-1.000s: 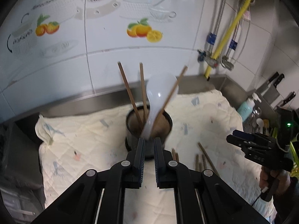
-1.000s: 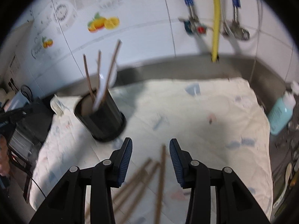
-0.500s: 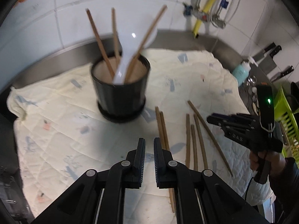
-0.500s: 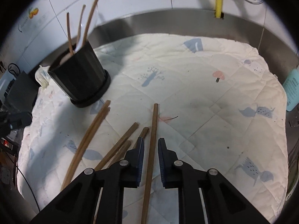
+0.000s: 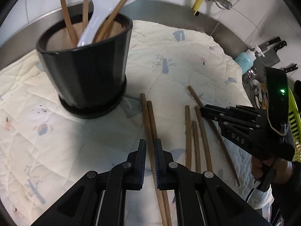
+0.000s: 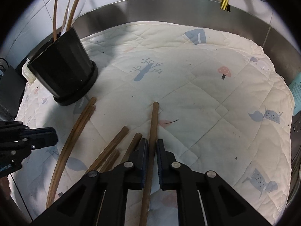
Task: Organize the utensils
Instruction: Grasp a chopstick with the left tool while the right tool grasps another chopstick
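A black utensil pot [image 5: 84, 71] stands on a quilted cloth and holds a white spoon [image 5: 97, 17] and three brown chopsticks. Several more brown chopsticks [image 5: 195, 131] lie loose on the cloth. My left gripper [image 5: 150, 146] is low over a pair of chopsticks [image 5: 148, 116], its jaws nearly shut around them. My right gripper [image 6: 152, 146] is shut on a single chopstick [image 6: 153, 120] lying on the cloth; it also shows in the left wrist view [image 5: 207, 111]. The pot shows in the right wrist view [image 6: 62, 71] at far left.
The quilted cloth [image 6: 207, 94] lies in a steel tray with a raised rim [image 6: 169, 7]. A teal soap bottle [image 5: 244, 60], knives and a green basket [image 5: 294, 122] stand at the right. A yellow hose [image 5: 199, 1] and taps hang on the tiled wall.
Both grippers dropped toward the cloth. The right gripper went from open to closed around one chopstick. The left gripper moved from the pot down over the chopstick pair.
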`<state>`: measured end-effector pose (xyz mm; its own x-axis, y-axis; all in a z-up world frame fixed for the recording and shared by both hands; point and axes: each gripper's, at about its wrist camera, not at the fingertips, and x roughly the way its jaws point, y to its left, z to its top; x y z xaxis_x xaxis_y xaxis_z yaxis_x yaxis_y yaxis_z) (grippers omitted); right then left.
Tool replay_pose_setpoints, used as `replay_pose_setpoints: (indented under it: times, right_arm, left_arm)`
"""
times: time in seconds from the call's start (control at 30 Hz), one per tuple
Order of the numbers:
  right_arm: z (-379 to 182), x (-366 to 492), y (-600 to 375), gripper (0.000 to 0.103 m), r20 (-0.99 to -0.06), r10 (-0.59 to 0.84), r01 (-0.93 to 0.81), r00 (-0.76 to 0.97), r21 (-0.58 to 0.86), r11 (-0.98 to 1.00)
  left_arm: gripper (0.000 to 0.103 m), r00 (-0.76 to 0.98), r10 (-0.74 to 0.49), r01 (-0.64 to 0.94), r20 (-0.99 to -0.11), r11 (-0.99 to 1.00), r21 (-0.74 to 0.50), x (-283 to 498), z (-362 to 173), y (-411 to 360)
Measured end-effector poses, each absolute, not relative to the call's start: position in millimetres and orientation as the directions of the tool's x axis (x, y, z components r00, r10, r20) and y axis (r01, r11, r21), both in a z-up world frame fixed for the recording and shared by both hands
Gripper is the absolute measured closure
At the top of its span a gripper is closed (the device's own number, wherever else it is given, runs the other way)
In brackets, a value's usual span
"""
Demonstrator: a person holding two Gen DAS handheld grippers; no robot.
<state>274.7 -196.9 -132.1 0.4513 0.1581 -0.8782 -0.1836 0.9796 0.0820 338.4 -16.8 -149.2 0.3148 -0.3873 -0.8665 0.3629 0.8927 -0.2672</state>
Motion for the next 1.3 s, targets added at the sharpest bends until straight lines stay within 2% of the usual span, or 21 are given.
replay_pose_setpoints:
  times: [0.53,0.7,0.9,1.0,1.3]
  right_arm:
    - [-131.8,275.5,-198.8,0.092,-0.880,0.157,-0.184,0.448,0.081,0.980]
    - [-131.2,273.7,-201.1,0.092,-0.883,0.152,-0.183,0.445,0.077,0.980]
    - [-131.5,275.8,-200.7,0.092,-0.884,0.152,-0.180,0.443,0.078,0.981]
    - [-131.4,274.9,-200.9,0.092,-0.884,0.149,-0.182,0.444,0.074,0.981]
    - [-130.3,271.1,-205.2,0.092,-0.882,0.154,-0.171,0.446,0.085,0.982]
  left_arm:
    - [0.094,0.340,-0.361,0.335,-0.869,0.909,-0.247,359.2,-170.7,-30.8]
    - [0.094,0.371,-0.307,0.339,-0.876,0.923,-0.180,358.9,-169.2,-31.8]
    - [0.094,0.342,-0.344,0.340,-0.875,0.913,-0.226,360.0,-168.2,-34.0]
    - [0.094,0.352,-0.324,0.363,-0.878,0.912,-0.191,355.3,-167.2,-42.2]
    - [0.094,0.357,-0.323,0.337,-0.876,0.920,-0.201,363.8,-169.2,-40.2]
